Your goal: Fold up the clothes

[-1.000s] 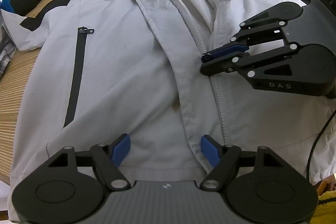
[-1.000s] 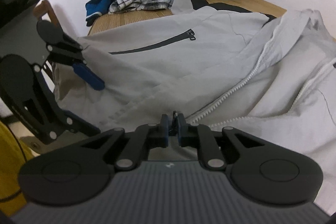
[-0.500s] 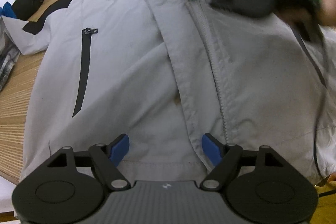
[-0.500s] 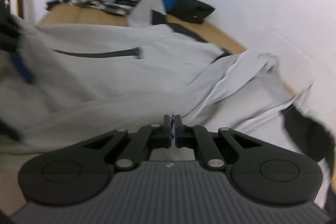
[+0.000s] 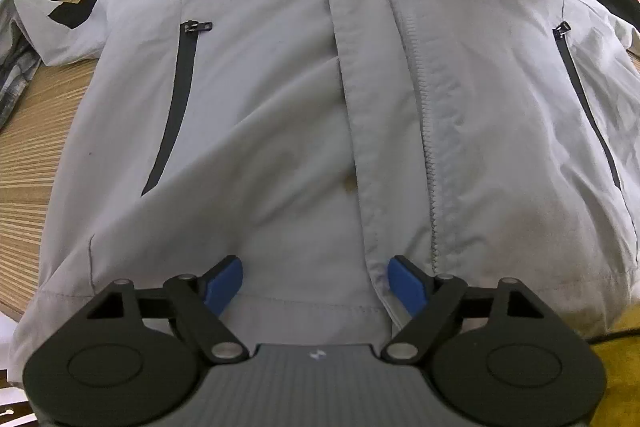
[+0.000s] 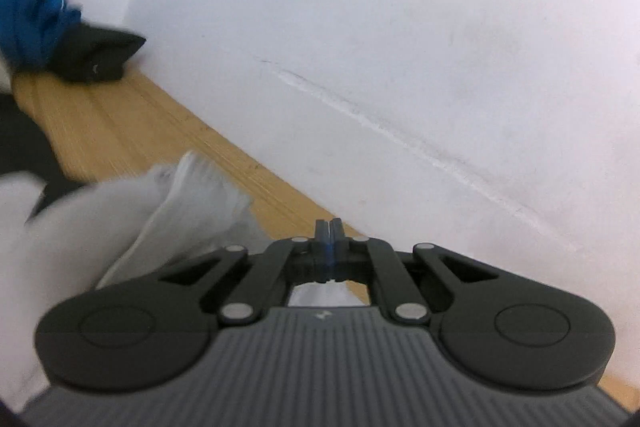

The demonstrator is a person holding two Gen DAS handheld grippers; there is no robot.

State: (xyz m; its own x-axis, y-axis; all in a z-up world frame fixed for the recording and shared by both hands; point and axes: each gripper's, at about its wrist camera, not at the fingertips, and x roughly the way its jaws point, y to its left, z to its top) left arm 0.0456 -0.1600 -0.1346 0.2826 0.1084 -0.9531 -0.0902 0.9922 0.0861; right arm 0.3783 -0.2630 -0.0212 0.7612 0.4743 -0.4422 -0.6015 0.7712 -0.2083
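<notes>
Jacket [image 5: 280, 131] spread flat on table [image 5: 36, 155], pre-fold. Left gripper [image 5: 314, 277] jaws wide open over hem; right gripper [image 6: 329, 229] jaws closed on grey cloth (prob. collar). Next: grip a side.

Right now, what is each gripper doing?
Left gripper: open, over the hem of the grey jacket, holding nothing.
Right gripper: closed; whether it pinches cloth cannot be told.

I see the jacket [image 5: 280, 131] as smooth matt grey cloth with black cloth panels and toothed zips. The surface [image 5: 32, 155] under it looks like pale wood with a fine striped grain. My left claw [image 5: 314, 283] is matt black plastic with blue pads [image 5: 224, 281] and shiny metal pins; my right claw [image 6: 329, 231] looks the same. The wall [image 6: 400, 27] is matt white, faintly scuffed.
</notes>
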